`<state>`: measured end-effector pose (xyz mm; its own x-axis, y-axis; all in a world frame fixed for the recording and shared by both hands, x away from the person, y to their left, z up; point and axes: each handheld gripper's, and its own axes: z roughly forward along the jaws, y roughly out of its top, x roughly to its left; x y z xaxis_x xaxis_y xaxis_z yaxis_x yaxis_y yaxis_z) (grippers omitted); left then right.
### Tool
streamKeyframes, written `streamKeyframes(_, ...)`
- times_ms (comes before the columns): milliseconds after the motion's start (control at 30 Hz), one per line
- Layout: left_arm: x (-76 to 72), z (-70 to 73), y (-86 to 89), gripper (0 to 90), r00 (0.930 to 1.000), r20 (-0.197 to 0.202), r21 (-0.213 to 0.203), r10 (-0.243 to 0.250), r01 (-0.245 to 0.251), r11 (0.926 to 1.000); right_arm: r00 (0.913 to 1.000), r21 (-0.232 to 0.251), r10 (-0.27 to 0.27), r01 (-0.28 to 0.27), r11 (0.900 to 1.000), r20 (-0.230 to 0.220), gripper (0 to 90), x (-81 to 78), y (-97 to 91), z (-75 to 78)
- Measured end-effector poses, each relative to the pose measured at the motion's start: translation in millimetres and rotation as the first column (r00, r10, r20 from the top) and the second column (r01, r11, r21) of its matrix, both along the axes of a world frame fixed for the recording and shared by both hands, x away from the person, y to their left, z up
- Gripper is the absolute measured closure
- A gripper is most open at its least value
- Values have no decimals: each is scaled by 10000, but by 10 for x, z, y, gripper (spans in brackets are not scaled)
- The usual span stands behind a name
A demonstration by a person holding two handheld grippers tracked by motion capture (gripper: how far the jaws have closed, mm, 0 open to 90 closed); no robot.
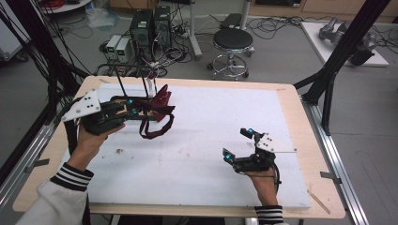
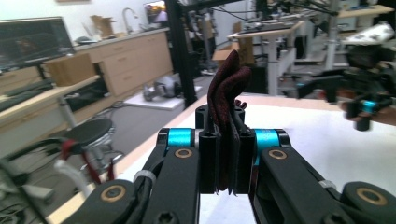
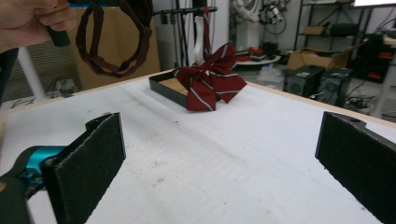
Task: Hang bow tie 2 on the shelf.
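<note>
White foam sheet [image 1: 197, 154] covers a wooden table in a cluttered lab, with a stool [image 1: 233, 40] and computer towers beyond the far edge. At about ten o'clock on the sheet, the left gripper [image 1: 136, 108] has its jaws clamped tight on dark red fabric, part of a bow tie [image 2: 227, 88] that rises between the pads in the left gripper view. From that grip a strap loop [image 1: 157, 126] dangles clear of the sheet, while the striped bow [image 3: 210, 79] rests against a black stand [image 3: 168, 91] near the far edge, at eleven o'clock. At about four o'clock the right gripper [image 1: 237, 143] hovers just above the sheet, jaws spread wide with nothing between them, pointing toward the bow. The step in hand looks like lifting the tie off its stand. Next, I would guess, the right gripper must travel toward ten o'clock and pinch the hanging loop or the bow itself, so both grippers share the tie.
</note>
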<state>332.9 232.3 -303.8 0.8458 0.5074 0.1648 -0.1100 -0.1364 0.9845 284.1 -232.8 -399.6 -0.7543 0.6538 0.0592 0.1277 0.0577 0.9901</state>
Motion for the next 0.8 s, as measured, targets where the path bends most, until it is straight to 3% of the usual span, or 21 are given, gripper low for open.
streamKeyframes(267, 58, 88, 145, 846, 9941, 317, -188, 1041, -1035, 9945, 9973, 107, -730, 729, 9973, 123, 6, -131, -230, -156)
streamKeyframes(433, 90, 122, 214, 846, 9848, 456, -253, 1674, -1664, 9857, 9943, 112, -1052, 1050, 9944, 182, 6, -167, -317, -228)
streamKeyframes(533, 105, 139, 253, 846, 9782, 513, -237, 2014, -2004, 9794, 9920, 83, -1236, 1235, 9923, 270, 6, -191, -356, -267)
streamKeyframes(800, 139, 185, 400, 846, 9488, 774, -437, 3061, -3035, 9518, 9862, 283, -1630, 1623, 9863, 274, 6, -250, -438, -360)
